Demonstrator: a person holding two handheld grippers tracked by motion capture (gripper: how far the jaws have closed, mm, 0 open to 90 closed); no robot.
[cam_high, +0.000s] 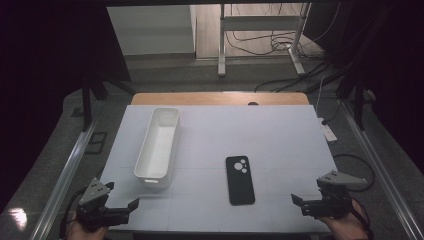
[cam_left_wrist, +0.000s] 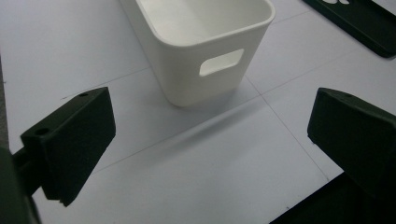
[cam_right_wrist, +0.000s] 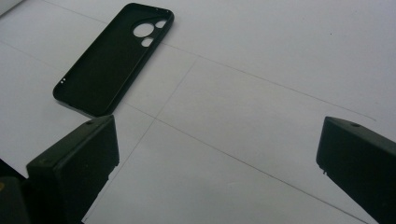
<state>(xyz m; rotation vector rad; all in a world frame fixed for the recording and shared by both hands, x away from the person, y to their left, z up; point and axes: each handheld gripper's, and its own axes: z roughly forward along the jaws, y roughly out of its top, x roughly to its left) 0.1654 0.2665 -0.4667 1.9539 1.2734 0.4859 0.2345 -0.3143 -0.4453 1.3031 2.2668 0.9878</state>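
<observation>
Two tongs, left (cam_high: 134, 205) and right (cam_high: 296, 200), wide, empty | phone case (cam_left_wrist: 359, 23) cut off in left gripper view | bin (cam_high: 159, 145) unobstructed

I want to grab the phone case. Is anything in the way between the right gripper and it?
No, nothing visible blocks it. The right gripper is open, and just bare white table lies between it and the black phone case. The white bin stands off on the case's other side, nearer the left gripper.
</observation>
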